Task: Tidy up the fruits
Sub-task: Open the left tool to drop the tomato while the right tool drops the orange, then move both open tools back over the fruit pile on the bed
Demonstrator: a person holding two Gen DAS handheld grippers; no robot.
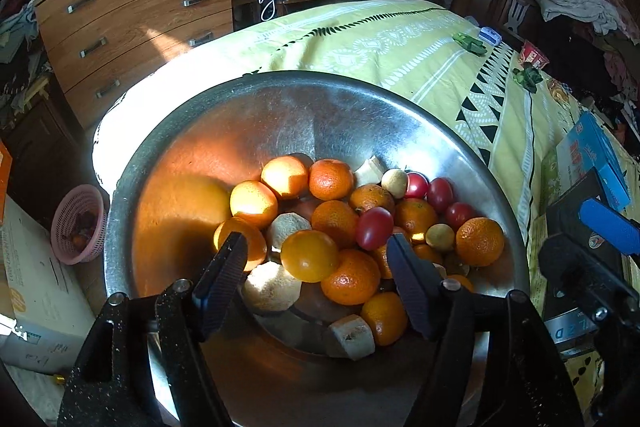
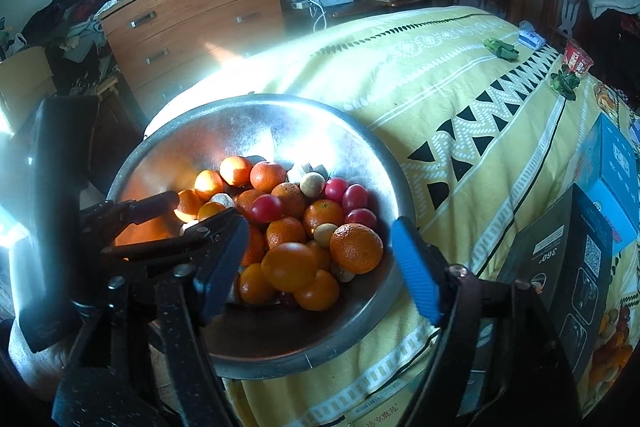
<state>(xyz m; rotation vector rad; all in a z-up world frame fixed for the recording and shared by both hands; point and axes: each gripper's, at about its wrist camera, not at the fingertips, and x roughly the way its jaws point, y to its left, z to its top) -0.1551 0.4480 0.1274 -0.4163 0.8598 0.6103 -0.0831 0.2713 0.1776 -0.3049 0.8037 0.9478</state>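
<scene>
A large steel bowl (image 1: 280, 115) sits on the yellow tablecloth and holds several oranges (image 1: 309, 255), tangerines (image 1: 479, 241), red plum-like fruits (image 1: 374, 227), small pale round fruits (image 1: 394, 183) and pale cut pieces (image 1: 351, 337). My left gripper (image 1: 318, 259) is open and empty, low over the near side of the pile. My right gripper (image 2: 320, 251) is open and empty, above the bowl's (image 2: 256, 123) near right side; an orange (image 2: 289, 266) lies between its fingers in view. The left gripper (image 2: 188, 215) shows in the right wrist view at the bowl's left.
A wooden chest of drawers (image 1: 132, 15) stands behind the table. A pink basket (image 1: 78, 223) sits on the floor at left. Blue and dark boxes (image 2: 600, 219) lie on the table at right. Green clips (image 2: 500, 47) and a red cup (image 2: 576, 59) sit at the far right.
</scene>
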